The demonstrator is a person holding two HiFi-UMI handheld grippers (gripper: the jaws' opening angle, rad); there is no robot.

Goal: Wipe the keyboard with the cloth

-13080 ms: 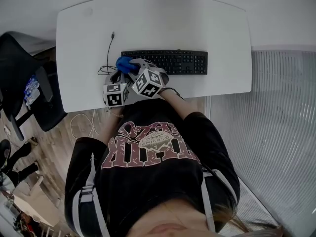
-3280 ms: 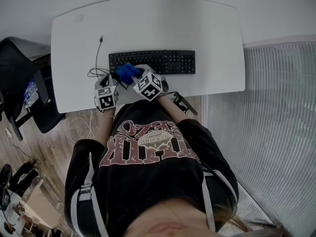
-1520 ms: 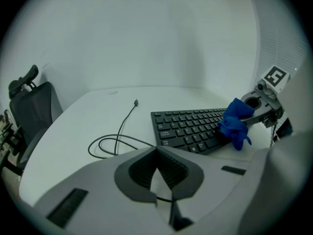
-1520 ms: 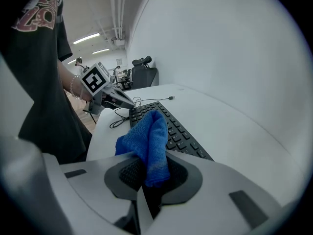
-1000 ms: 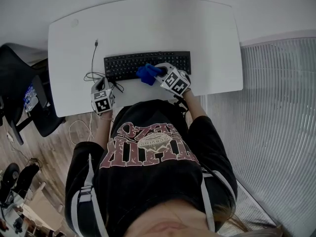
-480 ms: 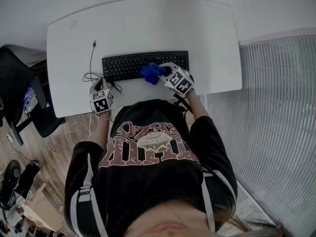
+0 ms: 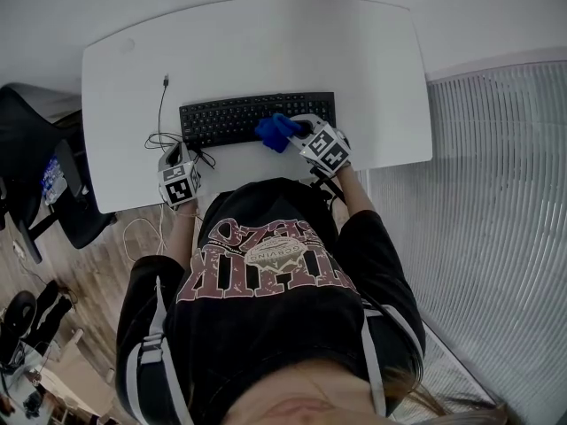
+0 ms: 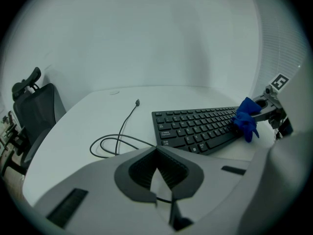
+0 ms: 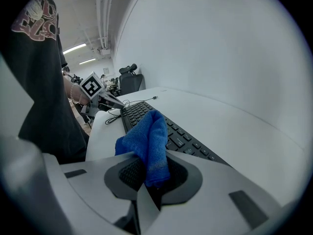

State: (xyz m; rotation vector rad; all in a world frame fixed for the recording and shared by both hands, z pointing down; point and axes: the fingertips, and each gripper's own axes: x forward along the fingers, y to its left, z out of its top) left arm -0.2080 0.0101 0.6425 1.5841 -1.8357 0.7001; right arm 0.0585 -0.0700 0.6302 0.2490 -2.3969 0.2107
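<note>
Your right gripper is closed tight on a blue cloth. The cloth bunches up out of the jaws and spills forward past their tips. Directly under and ahead of those tips lies the black keyboard. The cloth rests on its keys right of the middle, and most of the key rows stretch away in front of the jaws. The keyboard sits on a white desk, which extends beyond the keyboard on this gripper's right.

Your left gripper has its jaws brought together with nothing between them. It is held over the desk's near edge, well apart from the cloth. A looped black cable lies just ahead of its tips. The keyboard's left end is ahead and to its right. A dark office chair stands far off to its left, past the desk's edge.
</note>
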